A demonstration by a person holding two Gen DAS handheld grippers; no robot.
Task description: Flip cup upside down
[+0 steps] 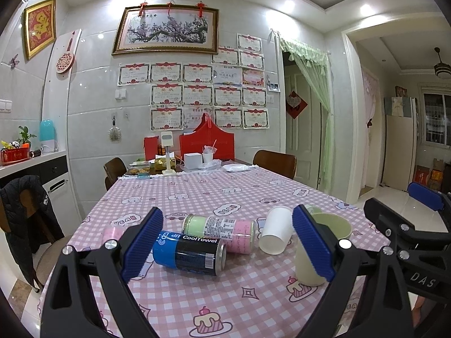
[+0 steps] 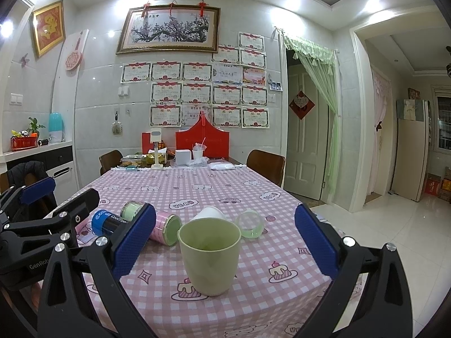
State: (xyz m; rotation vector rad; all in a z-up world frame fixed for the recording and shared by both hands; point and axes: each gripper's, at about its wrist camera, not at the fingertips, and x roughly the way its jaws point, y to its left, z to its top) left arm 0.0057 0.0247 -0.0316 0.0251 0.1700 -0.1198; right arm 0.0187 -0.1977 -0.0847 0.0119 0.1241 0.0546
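Green cup (image 2: 210, 256) stands upright, mouth up, on the pink checked table (image 2: 225, 186) near its near edge, dead centre in the right wrist view. Right gripper (image 2: 225, 242) is wide open, blue pads either side of the cup with clear gaps, holding nothing. Left gripper (image 1: 228, 245) also wide open, empty, hanging over the blue can (image 1: 188, 252), which lies on its side between the pads without touching them. Just behind the blue can lies a pink-green can (image 1: 221, 232), also on its side, the two about touching. White paper cup (image 1: 274, 231) lies tipped to the right of the cans, mouth toward camera. In the left view the green cup (image 1: 332, 226) sits partly hidden behind the right pad of the left gripper. A clear green-tinted cup (image 2: 251, 224) lies on its side just beyond and right of the green cup. Red box (image 2: 201, 140) and clutter sit at the far end of the table; chair (image 2: 266, 164) at far right.
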